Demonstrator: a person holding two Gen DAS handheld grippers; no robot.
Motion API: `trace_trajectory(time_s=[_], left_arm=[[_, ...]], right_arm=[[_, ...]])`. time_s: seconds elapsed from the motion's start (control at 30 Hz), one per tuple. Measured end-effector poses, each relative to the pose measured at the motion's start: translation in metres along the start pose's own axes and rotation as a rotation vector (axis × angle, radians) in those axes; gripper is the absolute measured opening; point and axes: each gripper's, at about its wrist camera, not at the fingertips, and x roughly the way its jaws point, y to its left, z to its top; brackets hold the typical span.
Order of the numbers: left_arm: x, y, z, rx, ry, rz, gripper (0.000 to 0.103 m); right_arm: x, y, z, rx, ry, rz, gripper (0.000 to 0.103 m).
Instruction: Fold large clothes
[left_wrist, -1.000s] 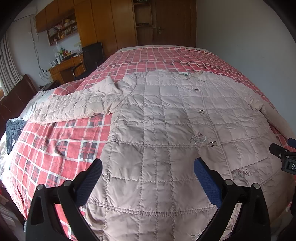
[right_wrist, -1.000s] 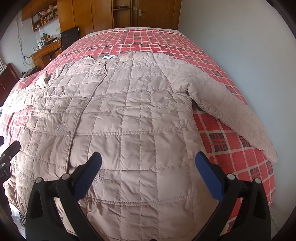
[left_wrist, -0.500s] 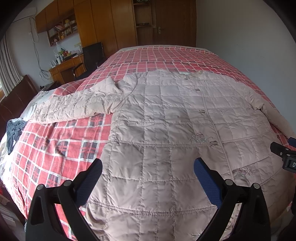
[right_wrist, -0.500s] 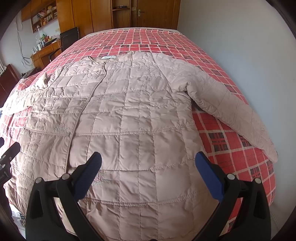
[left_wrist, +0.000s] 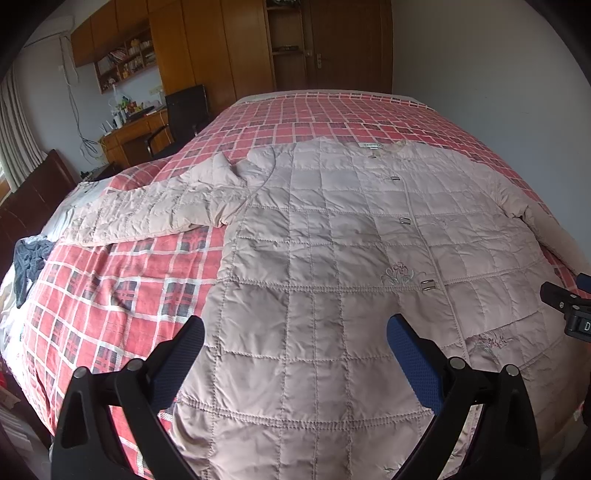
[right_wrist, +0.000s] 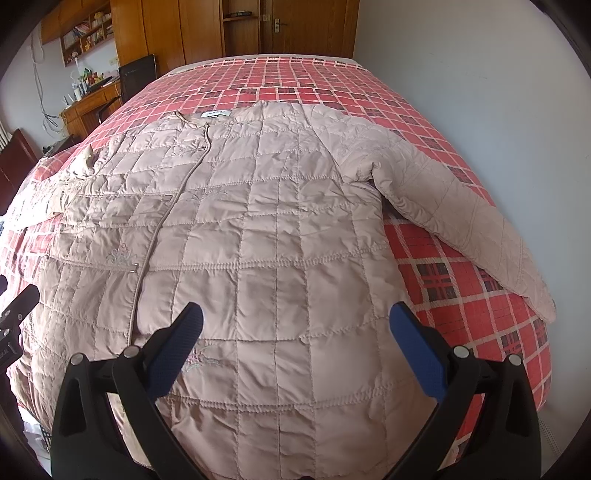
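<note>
A pale pink quilted jacket (left_wrist: 332, 236) (right_wrist: 258, 206) lies flat and buttoned on the bed, collar far away, hem towards me. Its left sleeve (left_wrist: 155, 210) stretches out over the bedspread; its right sleeve (right_wrist: 454, 210) runs down towards the bed's right edge. My left gripper (left_wrist: 295, 339) hovers open above the jacket's lower left part, nothing between its blue pads. Over the lower right part, my right gripper (right_wrist: 295, 325) is likewise open and empty. Each gripper shows at the edge of the other's view.
The bed carries a red plaid bedspread (left_wrist: 96, 295) (right_wrist: 461, 295). A dark garment (left_wrist: 29, 258) lies at the bed's left edge. A desk and black chair (left_wrist: 181, 110) stand beyond the bed on the left, wooden wardrobes (right_wrist: 221, 33) behind, a white wall (right_wrist: 480, 74) on the right.
Both views have shifted very slightly; the jacket lies as before and both grippers stay open above its hem.
</note>
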Motion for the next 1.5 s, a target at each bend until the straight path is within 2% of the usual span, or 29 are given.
trace_trajectory(time_s=[1.23,1.37,1.5], left_arm=[[0.006,0.002,-0.002,-0.007,0.008,-0.014,0.099],[0.012,0.005,-0.003,-0.037,0.034,-0.069,0.099],[0.019,0.009,-0.003,-0.060,0.053,-0.094,0.099]], right_arm=[[0.000,-0.003,0.001,0.009,-0.021,0.012,0.100],[0.003,-0.019,0.003,0.042,-0.023,0.081,0.100],[0.011,-0.073,0.006,0.161,0.024,0.060,0.100]])
